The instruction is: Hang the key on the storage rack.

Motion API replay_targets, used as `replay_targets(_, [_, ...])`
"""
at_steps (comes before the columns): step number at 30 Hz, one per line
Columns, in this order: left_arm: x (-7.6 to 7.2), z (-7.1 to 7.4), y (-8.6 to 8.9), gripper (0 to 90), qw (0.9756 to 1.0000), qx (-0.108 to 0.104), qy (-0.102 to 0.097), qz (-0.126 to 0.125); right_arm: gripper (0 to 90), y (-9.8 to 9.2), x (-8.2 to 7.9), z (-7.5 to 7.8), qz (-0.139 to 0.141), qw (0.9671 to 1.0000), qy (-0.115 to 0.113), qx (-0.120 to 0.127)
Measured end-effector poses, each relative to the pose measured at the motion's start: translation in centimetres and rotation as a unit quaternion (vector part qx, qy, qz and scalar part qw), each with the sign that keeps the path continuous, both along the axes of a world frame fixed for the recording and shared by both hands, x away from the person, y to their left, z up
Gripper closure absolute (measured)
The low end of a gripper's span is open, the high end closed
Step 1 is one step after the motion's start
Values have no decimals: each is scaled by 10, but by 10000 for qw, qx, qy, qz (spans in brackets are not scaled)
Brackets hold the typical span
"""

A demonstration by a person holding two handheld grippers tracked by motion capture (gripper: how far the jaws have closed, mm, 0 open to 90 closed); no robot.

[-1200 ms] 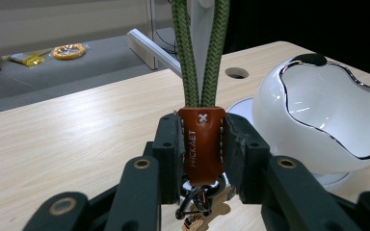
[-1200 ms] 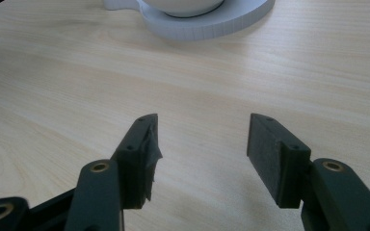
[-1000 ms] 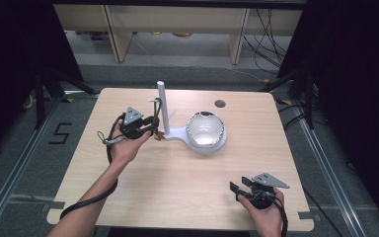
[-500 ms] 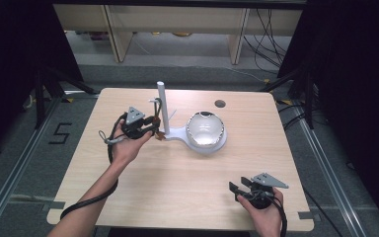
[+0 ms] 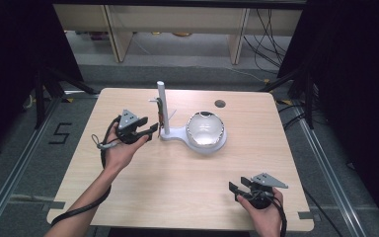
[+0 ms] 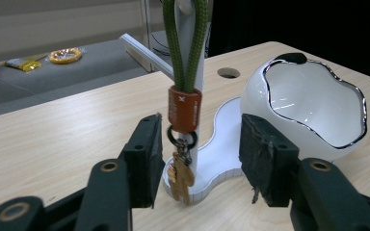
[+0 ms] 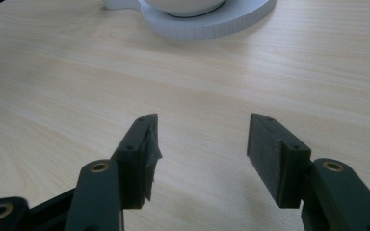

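The left gripper point(image 6: 197, 159), fingers released, faces the hanging keyring point(image 6: 182, 144) on the stand point(image 5: 164, 106), its long axis vertical; right gripper point(image 5: 246, 190), released, rests near the tabletop's point(image 5: 177, 173) front-right corner.

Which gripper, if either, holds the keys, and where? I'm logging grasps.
Neither. The left gripper is open around the hanging keys, not touching; the right gripper is open.

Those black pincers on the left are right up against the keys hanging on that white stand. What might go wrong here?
A few guesses:
1. The left gripper stands open around the hanging keys; they dangle freely from a green cord and may swing out as the jaws close.
2. Pulling sideways rather than lifting the loop could tip the white stand.
3. The glossy bowl sits on the same base, so a jolt might shake it.
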State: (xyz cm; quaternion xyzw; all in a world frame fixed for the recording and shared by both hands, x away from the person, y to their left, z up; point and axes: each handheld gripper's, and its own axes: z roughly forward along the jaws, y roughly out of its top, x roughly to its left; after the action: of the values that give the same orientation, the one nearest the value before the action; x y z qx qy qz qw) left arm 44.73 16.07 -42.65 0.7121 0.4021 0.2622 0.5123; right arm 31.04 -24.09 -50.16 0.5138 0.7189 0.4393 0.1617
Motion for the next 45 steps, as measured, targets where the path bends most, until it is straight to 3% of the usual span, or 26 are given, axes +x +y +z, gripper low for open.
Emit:
replay_targets(6, [-13, 0, 9, 457, 10000, -25, -40, -24, 456, -1, 0, -1, 23, 9998, -12, -192])
replay_targets(14, [-34, -3, 22, 436, 9999, -129, -44, 58, 455, 0, 0, 0, 8, 9999, 24, -163])
replay_targets(17, [-42, -5, 27, 435, 9998, -160, -63, 69, 455, 2, -2, 1, -74, 9998, 149, -61])
replay_targets(18, [-44, -6, 28, 435, 9998, -153, -64, 73, 455, 0, 0, 0, 16, 9999, 26, -142])
replay_targets(24, [-56, -9, 38, 432, 9998, -155, -72, 115, 455, 0, 0, 0, 11, 9999, 27, -139])
replay_targets(34, [-77, -22, 61, 428, 9995, -171, -19, 283, 454, -1, 0, 0, -22, 9998, 4, -178])
replay_targets(35, [-79, -24, 63, 428, 9994, -172, -19, 305, 454, 3, -3, 1, -145, 9997, 170, -43])
replay_targets(36, [-82, -27, 66, 428, 9993, -188, -8, 325, 454, 0, 0, -1, -20, 9998, -46, -167])
replay_targets(45, [-99, -49, 82, 421, 9986, -207, 159, 464, 452, 0, -1, 1, 1, 9999, 19, -139])
